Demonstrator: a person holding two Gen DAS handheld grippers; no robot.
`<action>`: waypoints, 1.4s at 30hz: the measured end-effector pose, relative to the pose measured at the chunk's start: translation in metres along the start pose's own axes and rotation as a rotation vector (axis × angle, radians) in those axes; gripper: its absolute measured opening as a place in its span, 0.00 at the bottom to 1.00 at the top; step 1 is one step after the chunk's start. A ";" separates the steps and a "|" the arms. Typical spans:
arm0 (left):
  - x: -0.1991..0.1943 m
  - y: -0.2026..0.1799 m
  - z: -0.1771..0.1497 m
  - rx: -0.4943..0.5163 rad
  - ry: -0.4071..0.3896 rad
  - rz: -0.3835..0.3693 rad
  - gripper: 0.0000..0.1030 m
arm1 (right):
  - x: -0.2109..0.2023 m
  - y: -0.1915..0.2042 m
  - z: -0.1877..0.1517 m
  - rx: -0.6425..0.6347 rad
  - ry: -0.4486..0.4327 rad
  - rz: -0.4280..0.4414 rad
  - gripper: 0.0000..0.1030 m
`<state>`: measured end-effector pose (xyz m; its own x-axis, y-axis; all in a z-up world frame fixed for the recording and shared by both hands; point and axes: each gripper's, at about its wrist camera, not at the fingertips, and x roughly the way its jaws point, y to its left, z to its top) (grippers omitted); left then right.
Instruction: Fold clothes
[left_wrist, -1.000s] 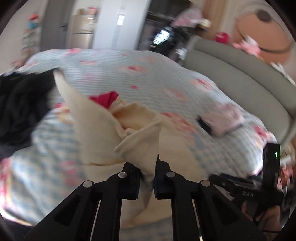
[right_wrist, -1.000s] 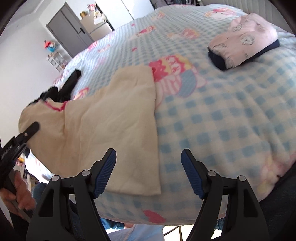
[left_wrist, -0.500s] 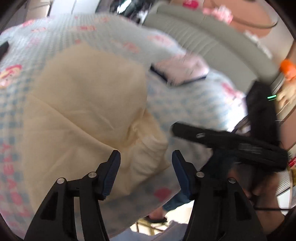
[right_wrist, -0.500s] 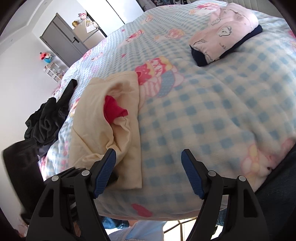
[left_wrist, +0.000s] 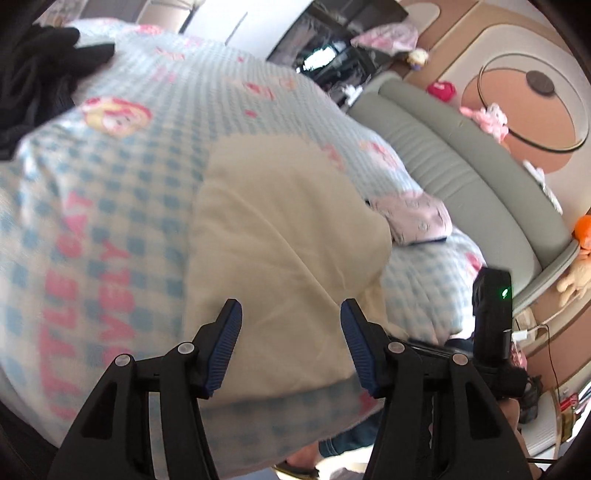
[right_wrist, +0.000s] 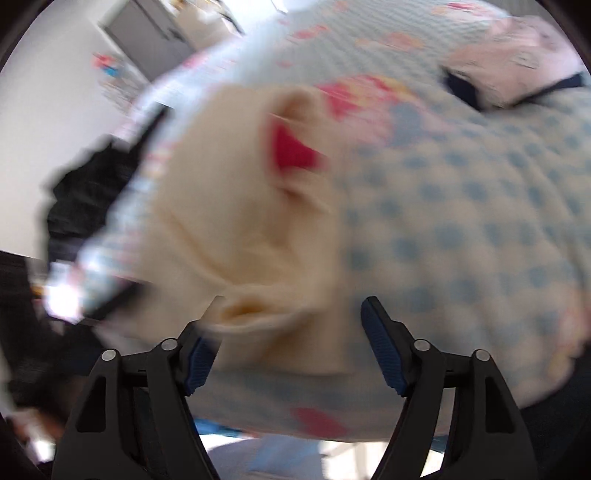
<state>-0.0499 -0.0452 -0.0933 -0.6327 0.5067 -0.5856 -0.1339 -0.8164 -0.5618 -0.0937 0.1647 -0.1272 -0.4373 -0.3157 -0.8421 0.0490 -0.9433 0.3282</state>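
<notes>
A blue-checked blanket (left_wrist: 122, 206) covers the bed, with the cream garment (left_wrist: 280, 236) lying folded on it near the front edge and a small pink folded bundle (left_wrist: 417, 218) just beyond. The left gripper (left_wrist: 291, 343) hangs over the garment, jaws apart and closing, pads gripping nothing. The right gripper (right_wrist: 291, 339) likewise narrows around a cream fold without pinching it.

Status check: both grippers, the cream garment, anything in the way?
Left gripper and right gripper closing, pads gripping nothing. Cream garment lies folded on checked blanket. Folded pink garment sits apart; nothing blocking.
</notes>
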 end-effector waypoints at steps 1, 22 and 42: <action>-0.001 0.004 0.001 -0.017 -0.005 0.003 0.55 | 0.000 -0.005 -0.001 0.020 -0.001 -0.007 0.67; 0.035 0.029 -0.010 -0.051 0.147 0.167 0.53 | 0.007 0.027 0.004 -0.075 -0.035 0.021 0.42; 0.023 0.004 -0.010 0.025 0.108 0.094 0.42 | -0.023 0.019 -0.007 -0.172 -0.061 0.042 0.10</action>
<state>-0.0569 -0.0336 -0.1147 -0.5575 0.4535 -0.6954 -0.0978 -0.8677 -0.4874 -0.0766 0.1531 -0.1043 -0.4852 -0.3532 -0.7999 0.2191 -0.9347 0.2799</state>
